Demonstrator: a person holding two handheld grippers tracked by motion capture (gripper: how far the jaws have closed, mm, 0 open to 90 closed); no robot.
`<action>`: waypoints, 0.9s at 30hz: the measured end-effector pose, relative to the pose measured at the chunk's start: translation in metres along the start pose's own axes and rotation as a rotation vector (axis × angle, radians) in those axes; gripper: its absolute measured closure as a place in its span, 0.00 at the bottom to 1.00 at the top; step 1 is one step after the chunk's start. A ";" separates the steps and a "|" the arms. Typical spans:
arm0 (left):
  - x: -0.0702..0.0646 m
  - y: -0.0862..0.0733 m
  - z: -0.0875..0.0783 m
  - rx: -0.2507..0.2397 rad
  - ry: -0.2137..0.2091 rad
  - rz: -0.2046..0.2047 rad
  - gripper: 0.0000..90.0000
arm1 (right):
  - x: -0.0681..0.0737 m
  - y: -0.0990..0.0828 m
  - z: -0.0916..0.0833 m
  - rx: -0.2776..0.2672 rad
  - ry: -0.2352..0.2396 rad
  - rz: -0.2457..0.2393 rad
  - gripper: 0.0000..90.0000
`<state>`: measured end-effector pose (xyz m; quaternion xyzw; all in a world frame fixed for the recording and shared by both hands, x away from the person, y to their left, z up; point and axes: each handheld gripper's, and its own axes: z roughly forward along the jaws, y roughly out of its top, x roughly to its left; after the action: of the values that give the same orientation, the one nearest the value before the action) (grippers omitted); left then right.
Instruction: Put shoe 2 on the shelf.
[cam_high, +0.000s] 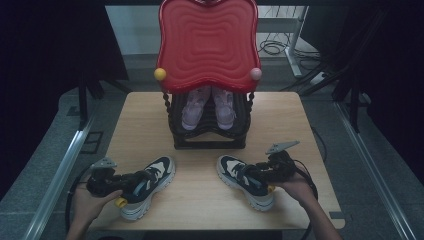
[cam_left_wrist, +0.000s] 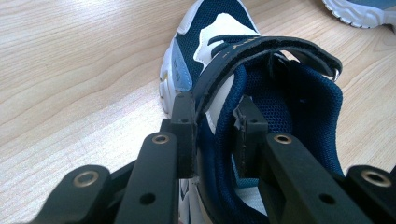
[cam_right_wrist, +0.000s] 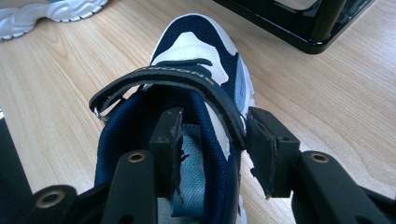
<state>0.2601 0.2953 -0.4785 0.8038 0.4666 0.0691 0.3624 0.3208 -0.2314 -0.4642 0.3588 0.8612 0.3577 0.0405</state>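
We pinch left shoe (cam_left_wrist: 219, 70) collar with left gripper (cam_left_wrist: 215, 122); right gripper (cam_right_wrist: 212, 140) spread astride right shoe (cam_right_wrist: 196, 60) collar; rack (cam_high: 210, 137) holds pink shoes (cam_high: 207, 107).

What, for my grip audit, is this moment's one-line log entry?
left gripper jaws clamped on left sneaker collar | right gripper jaws open astride right sneaker collar | both sneakers on table
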 end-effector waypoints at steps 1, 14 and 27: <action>0.000 0.000 0.000 -0.001 0.000 -0.001 0.82 | 0.000 0.000 0.000 0.002 -0.006 0.000 0.66; 0.000 -0.004 0.000 -0.030 0.005 -0.015 0.83 | 0.003 -0.004 -0.001 -0.011 -0.054 0.007 0.82; 0.002 -0.011 -0.005 -0.105 0.017 -0.049 0.85 | 0.002 -0.018 -0.011 -0.116 -0.084 0.047 0.83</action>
<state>0.2514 0.3029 -0.4828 0.7713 0.4852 0.0914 0.4018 0.3052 -0.2449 -0.4671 0.3909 0.8279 0.3922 0.0890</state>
